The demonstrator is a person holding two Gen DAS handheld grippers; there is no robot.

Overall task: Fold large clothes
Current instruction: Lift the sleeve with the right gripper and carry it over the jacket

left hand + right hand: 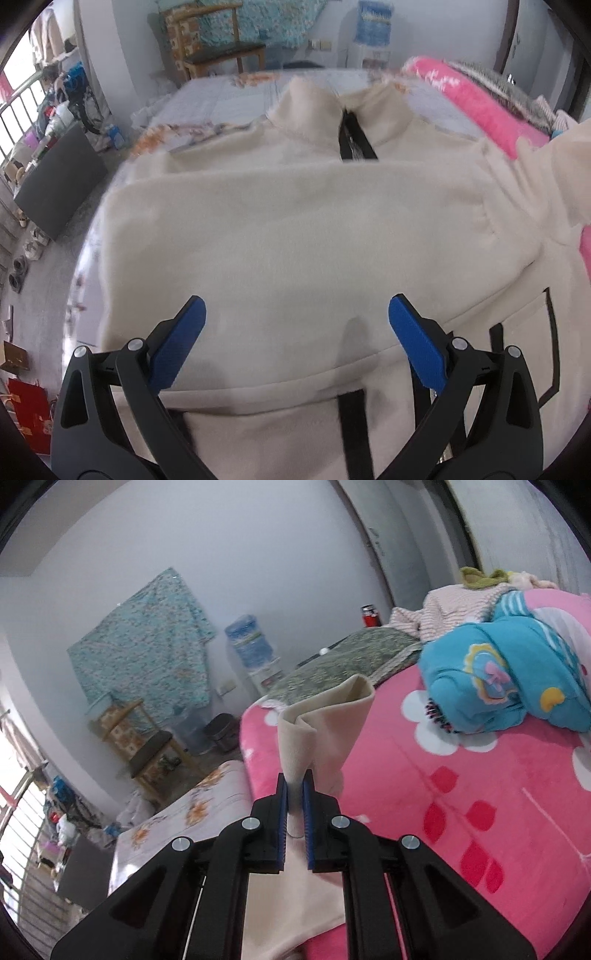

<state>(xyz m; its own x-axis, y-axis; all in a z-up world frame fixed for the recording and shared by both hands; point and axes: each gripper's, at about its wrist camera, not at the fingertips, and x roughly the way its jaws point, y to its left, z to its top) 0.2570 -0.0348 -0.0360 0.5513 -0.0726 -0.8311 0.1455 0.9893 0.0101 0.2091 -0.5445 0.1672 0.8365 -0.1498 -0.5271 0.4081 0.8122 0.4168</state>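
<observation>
- Over the near hem of cream fleece jacket (295,236): left gripper (297,321) spread wide, blue pads (417,343) clear of the cloth, nothing held.
- Spread flat on bed sheet (229,99), front up, one panel folded across the chest; black zipper (356,136) and collar at the far end from the gripper.
- Right of jacket: pink blanket (480,794) alongside, touching the jacket's right edge.
- Above pink blanket: right gripper (295,779) pinched tight on a cream sleeve end (325,716), cuff lifted off the bed.
- Beyond jacket collar: wooden chair (221,48), water dispenser (373,33) against the far wall.
- On blanket, past the sleeve: blue patterned cloth (517,672).
</observation>
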